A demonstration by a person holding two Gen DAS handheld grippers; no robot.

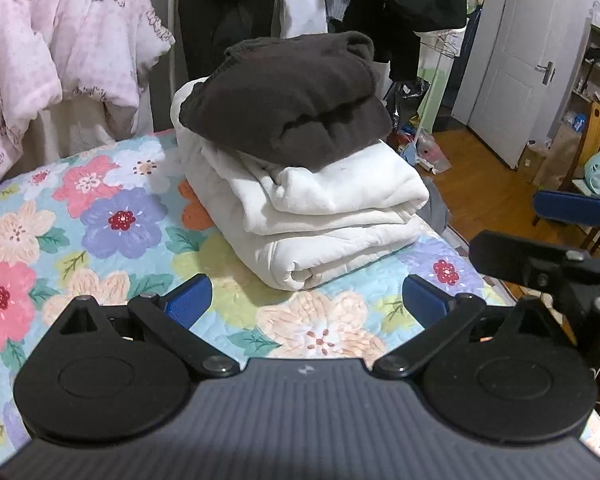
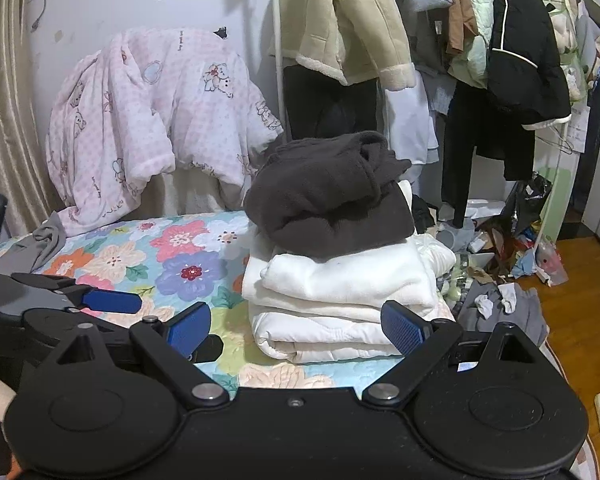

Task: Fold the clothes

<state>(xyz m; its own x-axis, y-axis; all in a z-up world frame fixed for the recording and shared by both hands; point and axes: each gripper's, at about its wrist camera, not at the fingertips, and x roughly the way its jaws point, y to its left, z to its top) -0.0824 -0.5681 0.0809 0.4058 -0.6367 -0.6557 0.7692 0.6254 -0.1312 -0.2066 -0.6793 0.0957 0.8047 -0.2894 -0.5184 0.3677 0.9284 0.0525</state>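
Left wrist view: the left gripper (image 1: 306,300) gapes wide, empty, before the dark fleece (image 1: 288,100) stacked on folded white garments (image 1: 320,216) at the bed's (image 1: 100,216) far right corner. Right wrist view: the right gripper (image 2: 296,326) likewise spread — soft, bulky, slumping cloth, probably best pinched at folded edges.

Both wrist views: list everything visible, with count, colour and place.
folded dark garment: one, dark brown, top of the stack
folded white garments: at least two, white, under it
floral quilt: one, pale blue with flowers, covering the bed
pink padded garment: one, pink check, draped behind the bed
hanging coats: several, mixed colours, rack at back
floor clutter: many, mixed, right of the bed
door: one, white, right
left gripper: open, empty
right gripper: open, empty
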